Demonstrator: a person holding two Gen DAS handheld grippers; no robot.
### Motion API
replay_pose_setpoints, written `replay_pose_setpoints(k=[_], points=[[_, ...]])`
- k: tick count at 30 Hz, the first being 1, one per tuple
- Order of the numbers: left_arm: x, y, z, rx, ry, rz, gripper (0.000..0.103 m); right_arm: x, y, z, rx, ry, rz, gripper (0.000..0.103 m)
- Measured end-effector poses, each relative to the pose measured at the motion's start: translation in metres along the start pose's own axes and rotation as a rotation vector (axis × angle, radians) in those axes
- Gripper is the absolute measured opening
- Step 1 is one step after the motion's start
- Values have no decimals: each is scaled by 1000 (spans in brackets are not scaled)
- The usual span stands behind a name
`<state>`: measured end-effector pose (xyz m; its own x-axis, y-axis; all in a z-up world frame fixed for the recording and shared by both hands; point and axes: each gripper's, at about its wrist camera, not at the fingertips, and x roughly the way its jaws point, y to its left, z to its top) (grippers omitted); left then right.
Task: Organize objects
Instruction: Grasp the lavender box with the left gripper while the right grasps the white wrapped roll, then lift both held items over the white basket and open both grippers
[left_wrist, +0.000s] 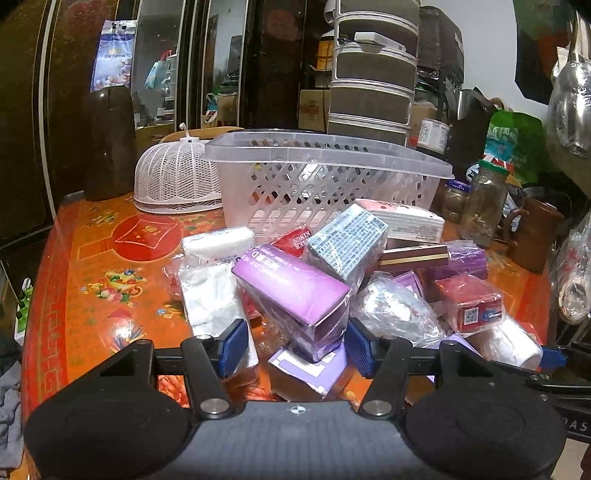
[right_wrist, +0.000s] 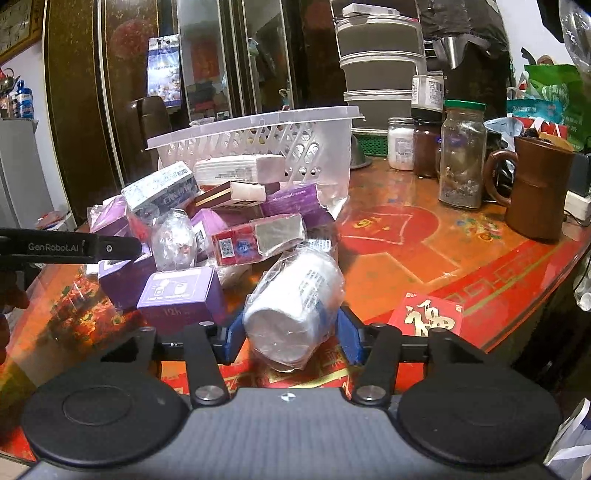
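Observation:
A pile of small boxes and wrapped packets lies on the red patterned table (left_wrist: 110, 266) in front of a clear plastic basket (left_wrist: 317, 173), also in the right wrist view (right_wrist: 258, 144). My left gripper (left_wrist: 295, 347) is open, its blue pads either side of the near end of a purple plastic-wrapped box (left_wrist: 295, 291). My right gripper (right_wrist: 291, 336) has its blue pads against both sides of a white wrapped cylinder (right_wrist: 295, 310), which also shows at the pile's right edge in the left wrist view (left_wrist: 509, 343). The left gripper's arm (right_wrist: 70, 247) crosses the left side of the right wrist view.
A white mesh food cover (left_wrist: 173, 177) stands left of the basket. Glass jars (right_wrist: 461, 155), a brown mug (right_wrist: 535, 188) and stacked metal containers (right_wrist: 380, 62) stand right of and behind the basket. A red envelope (right_wrist: 428, 317) lies near the table's front edge.

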<state>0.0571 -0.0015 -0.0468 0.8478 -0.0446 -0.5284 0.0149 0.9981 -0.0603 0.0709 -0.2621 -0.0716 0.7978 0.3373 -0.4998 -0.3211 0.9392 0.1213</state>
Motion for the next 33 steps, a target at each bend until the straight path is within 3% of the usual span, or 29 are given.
replay_pose_setpoints(k=[6, 10, 17, 22, 25, 33], points=[[1, 2, 1, -26, -7, -18, 62, 0, -2, 0, 8, -6, 0, 55], [0, 2, 4, -62, -22, -9, 73, -1, -3, -2, 14, -9, 4, 55], [14, 3, 8, -105, 1, 15, 73, 1, -6, -3, 21, -13, 18, 56], [17, 2, 8, -93, -2, 25, 46, 1, -10, -3, 31, -22, 30, 56], [10, 2, 6, -74, -30, 46, 45, -1, -13, -4, 37, -29, 30, 56], [-16, 20, 0, -82, -124, 20, 44, -13, -20, 6, 41, -75, 8, 55]])
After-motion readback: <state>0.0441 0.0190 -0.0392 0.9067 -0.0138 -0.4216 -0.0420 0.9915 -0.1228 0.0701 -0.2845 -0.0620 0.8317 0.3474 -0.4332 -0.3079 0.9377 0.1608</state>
